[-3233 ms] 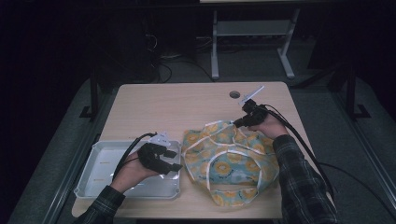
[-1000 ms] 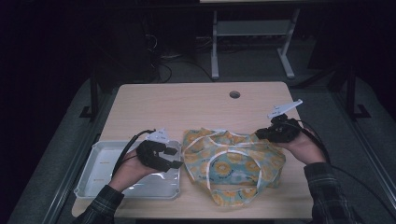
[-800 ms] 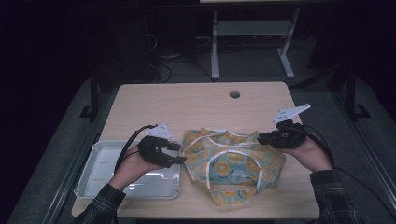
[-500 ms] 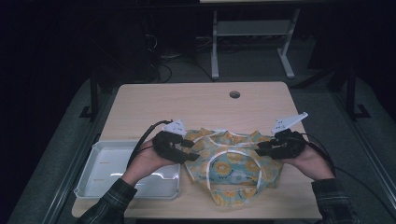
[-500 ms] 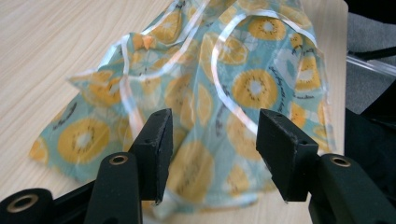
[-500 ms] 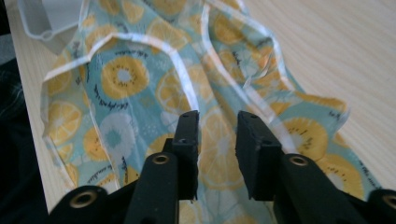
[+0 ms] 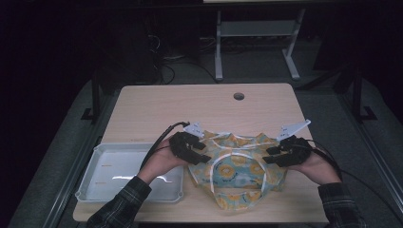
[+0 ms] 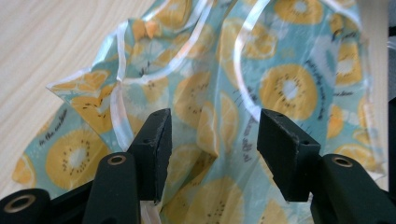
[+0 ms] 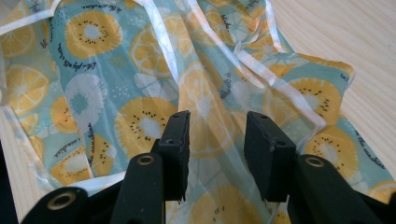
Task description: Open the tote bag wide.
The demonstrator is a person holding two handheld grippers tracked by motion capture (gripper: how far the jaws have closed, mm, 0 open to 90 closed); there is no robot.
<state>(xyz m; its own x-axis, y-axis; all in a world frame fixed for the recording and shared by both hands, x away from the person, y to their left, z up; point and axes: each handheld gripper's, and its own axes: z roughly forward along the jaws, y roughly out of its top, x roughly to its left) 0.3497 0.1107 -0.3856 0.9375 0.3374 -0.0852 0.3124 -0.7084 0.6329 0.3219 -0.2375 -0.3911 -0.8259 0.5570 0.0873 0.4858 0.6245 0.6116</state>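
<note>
A crumpled teal plastic bag (image 7: 237,173) printed with kiwi and orange slices, with clear handles, lies on the near half of the wooden table (image 7: 190,104). My left gripper (image 7: 204,154) is at the bag's left edge. In the left gripper view its jaws (image 8: 212,140) stand apart over the bag (image 8: 289,88), with a raised fold between them, untouched. My right gripper (image 7: 268,156) is at the bag's right edge. Its jaws (image 9: 217,135) have just been opening; a ridge of the bag (image 9: 93,93) rises between them and the pads do not press on it.
A white tray (image 7: 123,166) sits at the near left corner, beside the left forearm. A round cable hole (image 7: 238,96) is at the back of the table. Cables trail from both grippers.
The left hand has moved right, from over the tray to the bag's left edge. The right hand has come nearer and down to the bag's right edge.
</note>
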